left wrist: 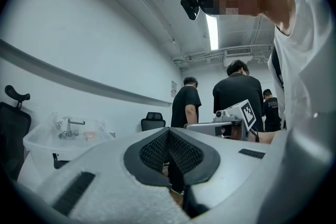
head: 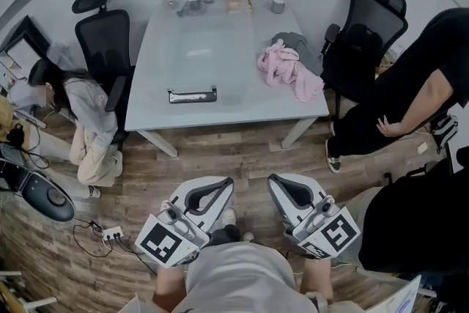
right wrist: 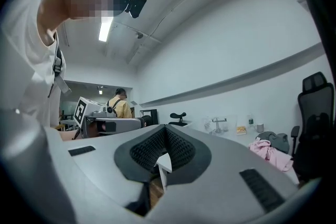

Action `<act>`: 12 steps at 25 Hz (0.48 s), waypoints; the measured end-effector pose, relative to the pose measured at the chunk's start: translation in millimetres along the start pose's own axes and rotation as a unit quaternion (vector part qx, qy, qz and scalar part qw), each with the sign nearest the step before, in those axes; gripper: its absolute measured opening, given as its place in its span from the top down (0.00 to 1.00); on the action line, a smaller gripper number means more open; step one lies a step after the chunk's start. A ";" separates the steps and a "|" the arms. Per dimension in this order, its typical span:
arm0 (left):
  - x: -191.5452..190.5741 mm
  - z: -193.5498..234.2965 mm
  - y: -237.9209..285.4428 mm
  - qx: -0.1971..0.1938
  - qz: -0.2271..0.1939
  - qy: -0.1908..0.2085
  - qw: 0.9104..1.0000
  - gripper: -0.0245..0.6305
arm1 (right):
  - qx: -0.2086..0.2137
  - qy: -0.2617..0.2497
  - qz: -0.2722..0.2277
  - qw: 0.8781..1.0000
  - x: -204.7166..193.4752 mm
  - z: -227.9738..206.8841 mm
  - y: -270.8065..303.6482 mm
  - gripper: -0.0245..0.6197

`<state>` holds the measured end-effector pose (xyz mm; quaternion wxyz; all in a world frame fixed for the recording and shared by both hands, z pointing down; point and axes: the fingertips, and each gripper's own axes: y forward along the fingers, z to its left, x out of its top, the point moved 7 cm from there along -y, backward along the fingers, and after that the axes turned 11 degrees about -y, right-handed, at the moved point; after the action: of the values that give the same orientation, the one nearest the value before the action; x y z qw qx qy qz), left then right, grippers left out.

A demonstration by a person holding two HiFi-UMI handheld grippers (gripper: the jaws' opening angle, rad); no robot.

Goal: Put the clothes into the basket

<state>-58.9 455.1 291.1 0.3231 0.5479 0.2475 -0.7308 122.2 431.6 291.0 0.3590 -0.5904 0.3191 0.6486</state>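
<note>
Here we hold both claws low at six o'clock, short of the white surface (head: 198,62). The left claw (head: 224,185) and the right claw (head: 274,181) are each clenched on nothing, pads pressed together. The pink clothes (head: 287,72) lie heaped on the surface toward one o'clock, near its right edge, with a grey garment (head: 292,42) touching them at their twelve o'clock.
</note>
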 end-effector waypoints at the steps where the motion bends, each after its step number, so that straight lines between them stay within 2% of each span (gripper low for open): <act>1: 1.0 5.4 1.3 -0.004 0.000 0.000 1.000 0.95 | -0.002 0.000 0.002 1.000 -0.8 -1.6 4.9 0.95; 12: 13.1 49.9 12.2 -0.039 0.005 0.004 0.999 0.95 | -0.036 -0.011 0.014 0.999 0.2 -13.1 41.8 0.95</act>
<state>-84.2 408.6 292.3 0.3471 0.5386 0.2746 -0.7170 94.0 398.1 289.1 0.3321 -0.5914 0.2992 0.6712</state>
